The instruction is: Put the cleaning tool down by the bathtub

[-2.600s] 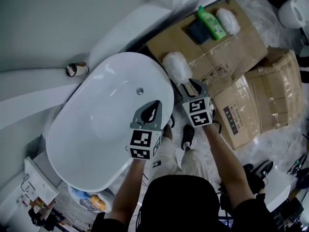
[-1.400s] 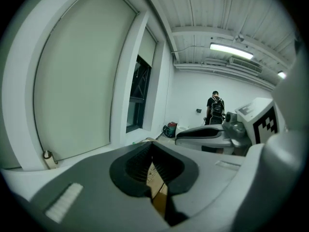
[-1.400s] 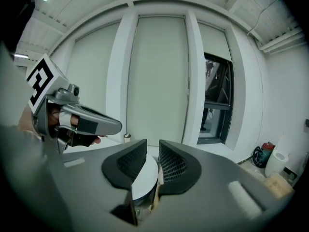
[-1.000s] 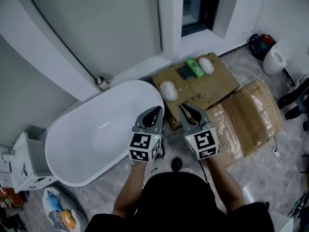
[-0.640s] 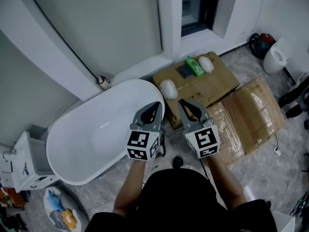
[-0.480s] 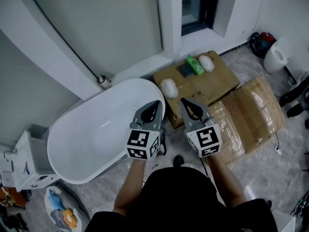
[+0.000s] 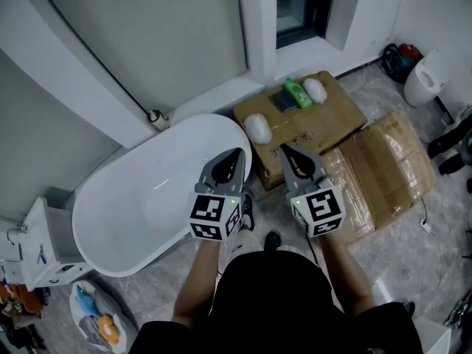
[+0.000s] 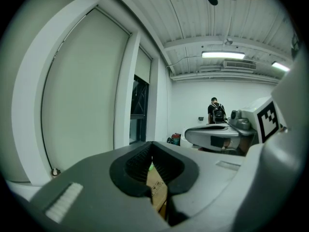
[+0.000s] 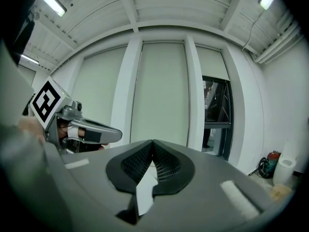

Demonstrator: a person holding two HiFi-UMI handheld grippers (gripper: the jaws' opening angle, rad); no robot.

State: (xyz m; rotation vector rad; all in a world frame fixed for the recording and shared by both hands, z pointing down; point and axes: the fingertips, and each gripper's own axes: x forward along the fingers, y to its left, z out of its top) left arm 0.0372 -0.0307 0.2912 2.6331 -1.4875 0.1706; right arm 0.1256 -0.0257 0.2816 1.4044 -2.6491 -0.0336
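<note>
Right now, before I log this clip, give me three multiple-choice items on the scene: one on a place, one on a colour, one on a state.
1. Where is the white fluffy cleaning tool relative to the bathtub?
A inside it
B on the cardboard box beside it
C held above it

2. What colour is the bottle on the box?
A green
B red
C blue

3. How do the right tongs stand?
A wide open
B shut on the tool
C shut, empty

Key:
1 B: it rests on the cardboard close to the tub's rim.
2 A: it shows bright green.
3 C: the pads meet with nothing between them.
</note>
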